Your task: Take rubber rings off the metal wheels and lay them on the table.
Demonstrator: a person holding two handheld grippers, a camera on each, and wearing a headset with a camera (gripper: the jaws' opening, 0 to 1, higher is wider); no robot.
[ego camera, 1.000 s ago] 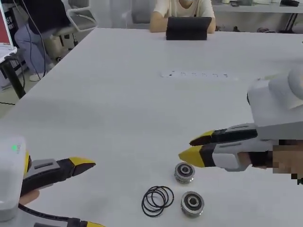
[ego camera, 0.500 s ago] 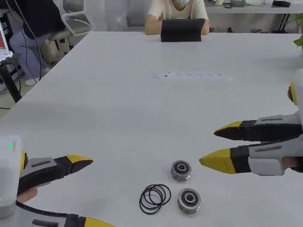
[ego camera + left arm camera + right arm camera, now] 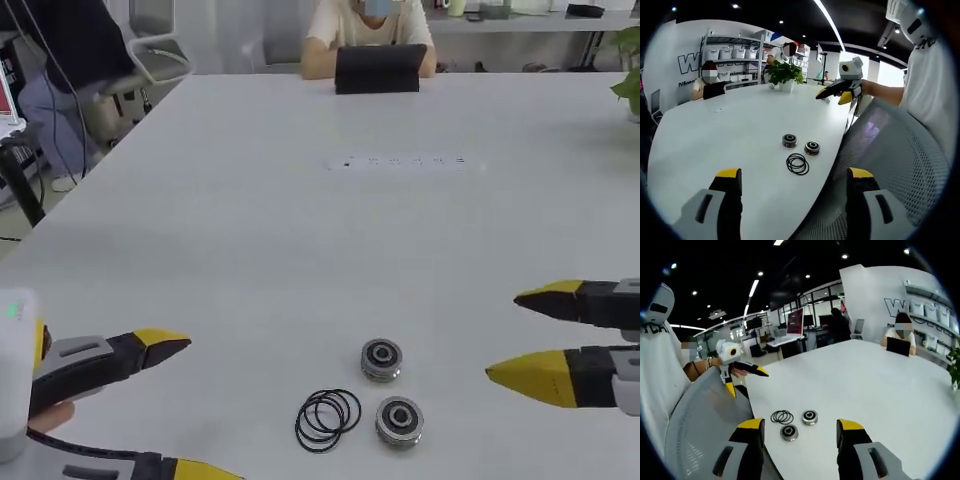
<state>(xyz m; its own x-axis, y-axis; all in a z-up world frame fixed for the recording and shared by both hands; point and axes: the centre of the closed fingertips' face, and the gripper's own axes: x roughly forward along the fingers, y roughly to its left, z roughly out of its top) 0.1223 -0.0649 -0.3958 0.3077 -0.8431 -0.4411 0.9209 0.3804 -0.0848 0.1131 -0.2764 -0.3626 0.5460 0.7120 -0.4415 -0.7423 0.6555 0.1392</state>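
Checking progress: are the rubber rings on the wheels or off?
Off: the rings lie piled on the table beside the two wheels.

A person in a pale top sits at the far end of the worktop, behind a dark laptop that stands open. A faint strip lies midway along the surface, too small to tell what it is. A grey office chair stands off the far left corner, beside another person in dark clothes. A potted plant stands on the worktop, with white storage boxes on wall shelves behind it. A mesh chair back stands at the near edge.
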